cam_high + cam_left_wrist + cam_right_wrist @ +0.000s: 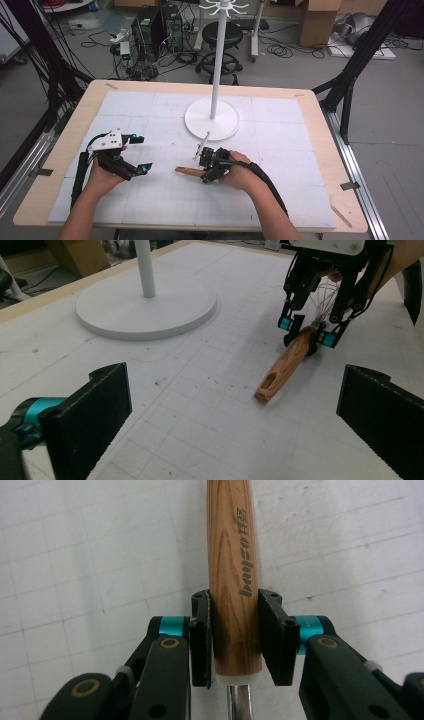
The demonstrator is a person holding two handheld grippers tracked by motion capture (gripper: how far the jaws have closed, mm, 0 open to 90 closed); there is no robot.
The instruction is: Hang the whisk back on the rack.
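The right gripper [235, 640] is clenching a wooden handle [234, 570] lying on the white gridded mat [280, 190]; the left gripper [135, 155] is resting released, cables [165, 55] covering the grey floor.

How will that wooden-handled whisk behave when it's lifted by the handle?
The wooden handle looks rigid and round, so it probably could roll if released. The right gripper clamps it near the metal end, likely steadying it. Its thin whisk wires seem light and springy.
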